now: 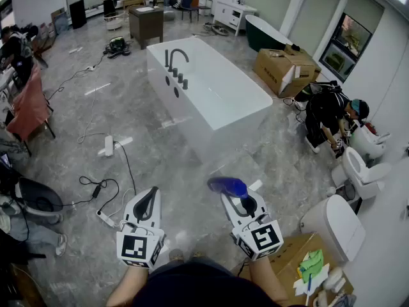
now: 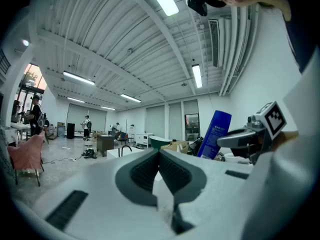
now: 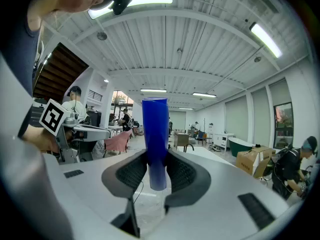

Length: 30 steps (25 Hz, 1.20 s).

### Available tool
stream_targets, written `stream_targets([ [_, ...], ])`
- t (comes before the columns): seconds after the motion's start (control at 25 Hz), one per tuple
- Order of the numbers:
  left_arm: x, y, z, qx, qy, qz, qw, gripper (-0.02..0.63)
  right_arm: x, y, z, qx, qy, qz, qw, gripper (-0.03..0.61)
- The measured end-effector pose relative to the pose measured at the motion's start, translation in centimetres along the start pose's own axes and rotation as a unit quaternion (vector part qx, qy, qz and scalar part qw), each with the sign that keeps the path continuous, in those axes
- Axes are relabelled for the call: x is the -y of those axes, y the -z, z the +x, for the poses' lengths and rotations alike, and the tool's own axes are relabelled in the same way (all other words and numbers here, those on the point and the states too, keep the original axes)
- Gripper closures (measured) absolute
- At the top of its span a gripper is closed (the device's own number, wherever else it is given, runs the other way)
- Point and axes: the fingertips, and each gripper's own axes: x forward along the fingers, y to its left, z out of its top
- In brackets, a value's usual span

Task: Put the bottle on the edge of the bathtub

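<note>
Gripping the bottle (image 1: pixel 227 185), the right hand-held gripper (image 1: pixel 245 203) hides its base.

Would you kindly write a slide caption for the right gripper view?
The right gripper grips a blue bottle, with the white bathtub ahead.

Ahead of me bare floor (image 1: pixel 172 171) runs clear to the near end of the bathtub (image 1: pixel 239 123); cables (image 1: pixel 99 185) trail near left, and a black faucet (image 1: pixel 176 59) occupies its far-left rim.

One bottle (image 1: pixel 227 185); two claws (image 1: pixel 152 194) (image 1: pixel 243 200); two bathtubs (image 1: pixel 189 117) (image 1: pixel 267 31).
</note>
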Motion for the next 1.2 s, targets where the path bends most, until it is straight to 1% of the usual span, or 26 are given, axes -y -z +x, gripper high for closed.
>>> stream_targets([
  [0.08, 1.0, -0.2, -1.1, -0.019, -0.006, -0.01, 0.9997, 0.612, -0.6, 0.2, -1.6, 0.001, 0.0, 0.003, 1.0, 0.442],
  [0.12, 1.6, -0.4, -1.5, -0.023, -0.005, -0.009, 0.9997, 0.612, -0.8, 0.1, -2.3, 0.003, 0.0, 0.003, 1.0, 0.442],
  [0.2, 2.7, -0.9, -1.8, -0.015, 0.0, 0.001, 0.9999, 0.612, -0.7, -0.1, -3.2, 0.007, -0.001, 0.003, 1.0, 0.44],
  [0.44, 4.6, -1.8, -0.7, 0.011, -0.004, 0.002, 0.9999, 0.612, 1.0, 0.0, -3.6, 0.021, -0.013, 0.02, 1.0, 0.44],
  [0.56, 4.9, -1.9, -0.5, 0.015, -0.012, 0.005, 0.9998, 0.612, 1.7, 0.0, -3.6, 0.023, -0.02, 0.008, 0.999, 0.442],
  [0.72, 5.1, -2.2, -0.1, 0.02, -0.031, -0.003, 0.9993, 0.612, 2.8, 0.2, -2.7, 0.03, -0.03, 0.016, 0.999, 0.443],
  [0.92, 4.1, -1.8, 1.3, 0.017, -0.052, -0.002, 0.9985, 0.612, 4.0, 0.4, -0.6, 0.041, -0.042, 0.017, 0.998, 0.445],
  [1.12, 1.2, -1.6, 3.9, 0.018, -0.075, -0.015, 0.9969, 0.612, 5.2, -0.3, 3.1, 0.049, -0.054, 0.013, 0.997, 0.445],
  [1.2, -0.3, -1.6, 5.5, 0.022, -0.079, -0.013, 0.9966, 0.612, 5.7, -0.6, 5.1, 0.051, -0.058, 0.008, 0.997, 0.445],
])
